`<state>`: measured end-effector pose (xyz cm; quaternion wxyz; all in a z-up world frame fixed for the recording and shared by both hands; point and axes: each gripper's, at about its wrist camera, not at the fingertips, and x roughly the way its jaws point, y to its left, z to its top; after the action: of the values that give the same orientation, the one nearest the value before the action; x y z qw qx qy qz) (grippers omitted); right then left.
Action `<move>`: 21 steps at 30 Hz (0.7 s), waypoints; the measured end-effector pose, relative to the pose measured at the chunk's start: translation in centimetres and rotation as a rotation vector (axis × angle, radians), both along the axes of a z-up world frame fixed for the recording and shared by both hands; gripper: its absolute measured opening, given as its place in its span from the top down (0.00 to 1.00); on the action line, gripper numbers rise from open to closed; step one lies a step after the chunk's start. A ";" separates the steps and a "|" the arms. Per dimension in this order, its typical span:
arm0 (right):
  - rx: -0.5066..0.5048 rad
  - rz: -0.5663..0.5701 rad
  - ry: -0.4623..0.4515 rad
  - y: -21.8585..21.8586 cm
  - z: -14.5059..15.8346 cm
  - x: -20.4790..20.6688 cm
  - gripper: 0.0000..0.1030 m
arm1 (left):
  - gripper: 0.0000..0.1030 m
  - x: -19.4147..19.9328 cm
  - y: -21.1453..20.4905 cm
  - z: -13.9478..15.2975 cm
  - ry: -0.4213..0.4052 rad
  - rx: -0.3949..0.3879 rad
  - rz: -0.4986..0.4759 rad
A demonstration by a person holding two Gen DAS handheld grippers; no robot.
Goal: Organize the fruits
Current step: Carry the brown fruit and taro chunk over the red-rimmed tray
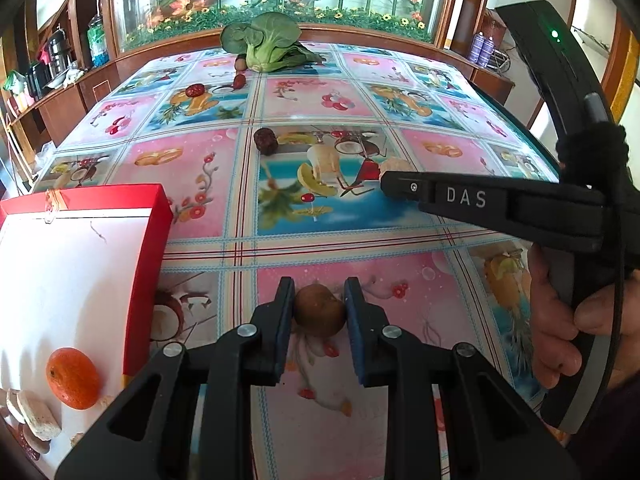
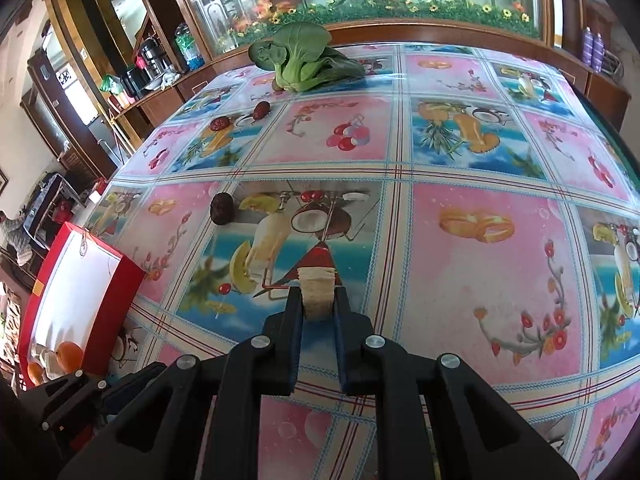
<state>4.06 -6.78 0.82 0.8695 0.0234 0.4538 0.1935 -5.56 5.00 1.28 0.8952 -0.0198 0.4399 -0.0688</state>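
Note:
My left gripper (image 1: 319,294) is shut on a small round brown fruit (image 1: 319,311), low over the tablecloth beside the red box (image 1: 146,264). The box's white inside holds an orange (image 1: 73,378) and pale round slices (image 1: 38,420). My right gripper (image 2: 317,294) is shut on a pale cream slice (image 2: 318,292) just above the table; it shows in the left wrist view (image 1: 386,180) too. A dark red date (image 1: 266,141) lies mid-table, also in the right wrist view (image 2: 222,208). Two more dates (image 1: 196,89) (image 1: 239,80) lie farther back.
A green bok choy (image 1: 264,46) lies at the table's far edge, with a small brown fruit (image 1: 240,63) beside it. The fruit-print tablecloth (image 1: 400,112) covers the table. Wooden shelves with bottles (image 1: 98,40) stand at left, behind the table.

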 end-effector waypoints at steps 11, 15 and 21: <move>0.036 0.059 -0.117 0.9 1.3 -1.3 0.88 | 0.74 -1.5 0.6 1.4 -0.070 0.041 0.060; 0.059 0.050 -0.157 0.6 1.8 -1.5 0.88 | 0.74 -2.0 0.6 1.8 -0.094 0.052 0.068; 0.073 0.028 -0.222 0.3 2.5 -2.1 0.88 | 0.74 -3.2 1.0 2.1 -0.104 0.045 0.073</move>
<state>2.01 -6.51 3.31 0.9102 0.0273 0.3477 0.2236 -8.79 6.01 3.40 0.9190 -0.0123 0.3931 -0.0270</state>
